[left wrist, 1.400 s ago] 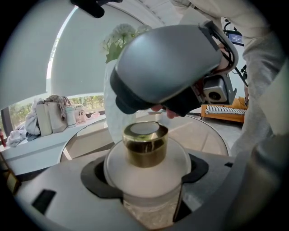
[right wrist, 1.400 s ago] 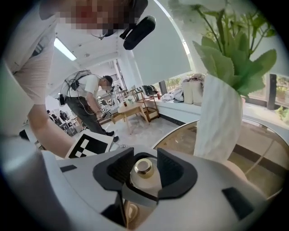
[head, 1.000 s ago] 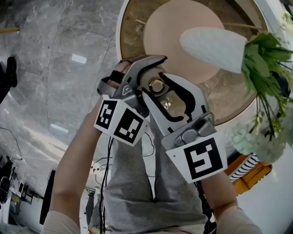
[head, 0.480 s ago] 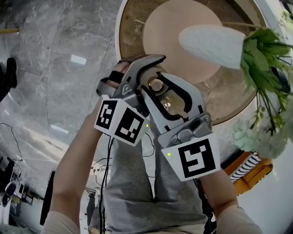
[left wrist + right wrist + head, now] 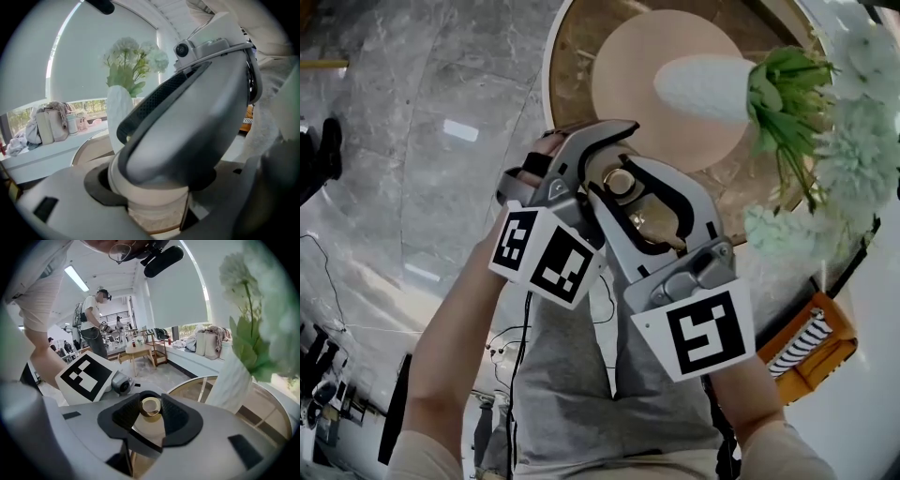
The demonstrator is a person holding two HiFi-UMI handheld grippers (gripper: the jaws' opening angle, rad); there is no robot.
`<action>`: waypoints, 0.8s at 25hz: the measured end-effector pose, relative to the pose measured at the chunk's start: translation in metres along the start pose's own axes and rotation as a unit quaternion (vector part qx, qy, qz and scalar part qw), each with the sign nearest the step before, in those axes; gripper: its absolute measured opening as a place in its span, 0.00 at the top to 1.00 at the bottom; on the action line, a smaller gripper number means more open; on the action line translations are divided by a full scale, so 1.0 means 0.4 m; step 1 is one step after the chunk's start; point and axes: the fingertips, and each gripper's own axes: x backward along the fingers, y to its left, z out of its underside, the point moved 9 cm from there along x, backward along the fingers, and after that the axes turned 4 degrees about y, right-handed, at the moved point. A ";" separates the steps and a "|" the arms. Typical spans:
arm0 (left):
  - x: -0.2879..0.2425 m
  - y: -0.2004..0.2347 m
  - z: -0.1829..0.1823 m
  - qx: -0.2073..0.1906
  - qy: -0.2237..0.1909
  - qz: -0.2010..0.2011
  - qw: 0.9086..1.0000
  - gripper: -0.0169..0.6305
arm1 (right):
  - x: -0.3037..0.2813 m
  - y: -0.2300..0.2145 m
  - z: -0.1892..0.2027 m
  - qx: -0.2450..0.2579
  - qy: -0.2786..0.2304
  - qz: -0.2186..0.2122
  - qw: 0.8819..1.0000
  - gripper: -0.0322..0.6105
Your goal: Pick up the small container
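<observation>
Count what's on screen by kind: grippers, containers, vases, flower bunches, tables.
Grippers: 2, the left gripper and the right gripper
Small container: 1, between both grippers' fingers
White vase: 1
Flower bunch: 1
Round table: 1
Total: 6

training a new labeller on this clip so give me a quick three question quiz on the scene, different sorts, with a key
1. True or false: the vase holds red roses.
2. What is between the right gripper's jaws? A) the small container's gold top B) a flower stem C) nothing
3. Short answer: how many grippers grip the small container?

Key
1. False: the flowers are white, with green leaves.
2. A. The right gripper's jaws have just been closing, and its pads now press on the gold top.
3. Two: the left gripper clamps it as well.
</observation>
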 end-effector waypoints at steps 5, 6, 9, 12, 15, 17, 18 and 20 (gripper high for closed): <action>0.094 -0.006 -0.099 0.008 0.002 -0.009 1.000 0.44 | 0.078 0.047 -0.100 0.005 -0.005 -0.011 1.000 0.74; 0.117 -0.007 -0.119 0.009 0.004 -0.011 1.000 0.44 | 0.094 0.059 -0.122 0.009 -0.005 -0.017 1.000 0.74; 0.182 -0.001 -0.183 0.004 0.010 -0.023 1.000 0.44 | 0.141 0.087 -0.192 0.028 -0.010 -0.029 0.999 0.73; 0.245 0.008 -0.255 0.014 0.009 -0.036 0.999 0.44 | 0.191 0.110 -0.269 0.038 -0.017 -0.038 0.998 0.74; 0.310 0.018 -0.335 0.028 0.002 -0.049 0.998 0.44 | 0.247 0.134 -0.355 0.052 -0.025 -0.045 0.997 0.73; 0.351 0.025 -0.390 0.026 0.000 -0.057 0.998 0.44 | 0.286 0.147 -0.411 0.066 -0.028 -0.049 0.996 0.73; 0.371 0.028 -0.419 0.024 0.002 -0.059 0.998 0.44 | 0.307 0.154 -0.439 0.071 -0.029 -0.052 0.996 0.73; 0.413 0.032 -0.479 0.025 0.005 -0.060 0.998 0.44 | 0.351 0.166 -0.495 0.081 -0.033 -0.055 0.995 0.73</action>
